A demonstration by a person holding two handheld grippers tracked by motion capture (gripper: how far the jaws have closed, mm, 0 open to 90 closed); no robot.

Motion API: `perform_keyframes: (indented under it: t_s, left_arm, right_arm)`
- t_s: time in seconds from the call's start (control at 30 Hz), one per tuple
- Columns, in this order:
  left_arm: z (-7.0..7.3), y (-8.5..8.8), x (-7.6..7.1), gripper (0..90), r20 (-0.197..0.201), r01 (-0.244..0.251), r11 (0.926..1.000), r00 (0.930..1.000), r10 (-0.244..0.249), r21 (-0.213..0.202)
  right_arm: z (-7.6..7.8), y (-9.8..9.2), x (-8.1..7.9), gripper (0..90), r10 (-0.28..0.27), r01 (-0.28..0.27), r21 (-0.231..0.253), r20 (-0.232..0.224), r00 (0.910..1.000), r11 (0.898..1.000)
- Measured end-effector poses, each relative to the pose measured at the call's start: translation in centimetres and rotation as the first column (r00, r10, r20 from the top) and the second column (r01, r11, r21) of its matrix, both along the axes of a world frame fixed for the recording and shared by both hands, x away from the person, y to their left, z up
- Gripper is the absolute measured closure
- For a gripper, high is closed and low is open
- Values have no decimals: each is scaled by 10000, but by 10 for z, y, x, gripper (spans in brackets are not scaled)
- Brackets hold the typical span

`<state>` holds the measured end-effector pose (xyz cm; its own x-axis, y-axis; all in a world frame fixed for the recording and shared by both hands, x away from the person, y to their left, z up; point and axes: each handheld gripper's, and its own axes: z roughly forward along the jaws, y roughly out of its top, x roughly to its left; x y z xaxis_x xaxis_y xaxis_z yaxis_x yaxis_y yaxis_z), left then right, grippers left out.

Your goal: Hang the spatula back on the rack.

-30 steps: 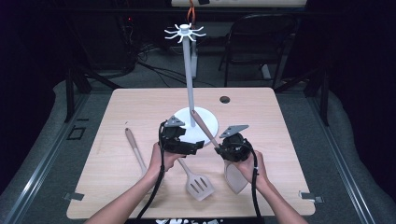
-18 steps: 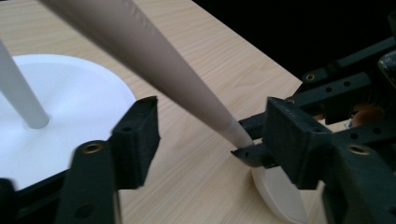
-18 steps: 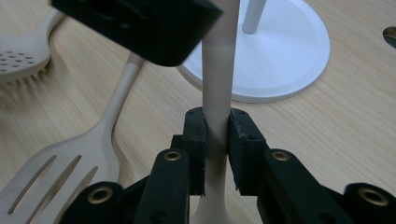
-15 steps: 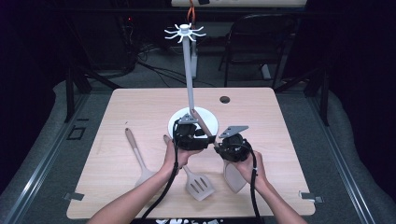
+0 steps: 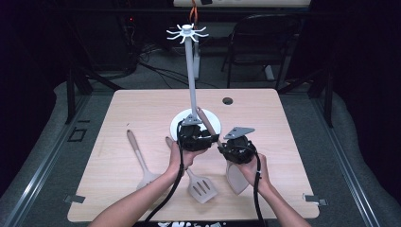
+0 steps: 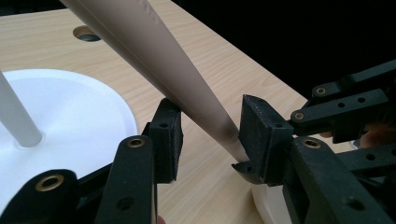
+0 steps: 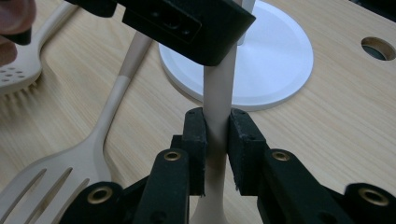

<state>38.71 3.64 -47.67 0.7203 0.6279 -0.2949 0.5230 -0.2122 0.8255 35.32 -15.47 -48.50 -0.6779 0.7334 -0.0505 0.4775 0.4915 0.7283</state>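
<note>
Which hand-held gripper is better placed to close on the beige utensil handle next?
Left. The left hand-held gripper has open jaws straddling the utensil handle, apart from it. The right hand-held gripper already clamps it lower down.

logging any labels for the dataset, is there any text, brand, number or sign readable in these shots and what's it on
None: no readable word, brand, number or sign.
The utensil handle, white stand base, slotted turner and wooden table are all plain.
The left gripper and right gripper show brass rivets and screws but no lettering.
Two small marks at the table's near edge in the high view are too small to read.
</note>
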Motion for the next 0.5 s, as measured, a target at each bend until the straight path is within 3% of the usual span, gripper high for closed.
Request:
perform_keyframes:
  t_s: [0.1, 0.27, 0.37, 0.4, 0.43, 0.5]
  left_arm:
    - [-1, 0, 1, 608, -119, -47, 9998, 9999, 44, -205]
    - [0, 3, 2, 653, -251, -19, 9959, 9997, -4, -903]
    - [2, 4, 3, 668, -273, 2, 9943, 9996, -31, -1066]
    - [2, 5, 3, 683, -322, 121, 9912, 9993, -165, -1320]
    - [2, 5, 3, 693, -322, 121, 9912, 9993, -165, -1320]
    - [2, 9, 6, 713, -471, 500, 9823, 9971, -594, -1803]
  right_arm:
    - [0, 0, 0, 781, -68, 68, 55, 26, 10000, 10000]
    - [1, -1, -2, 777, 0, -13, 351, 368, 9993, 9994]
    - [3, -2, -3, 775, 73, -91, 394, 435, 9990, 9992]
    - [3, -2, -3, 774, 106, -131, 504, 500, 9987, 9986]
    - [3, -2, -3, 774, 106, -131, 504, 500, 9987, 9986]
    - [6, -5, -3, 761, 122, -157, 753, 456, 9989, 9970]
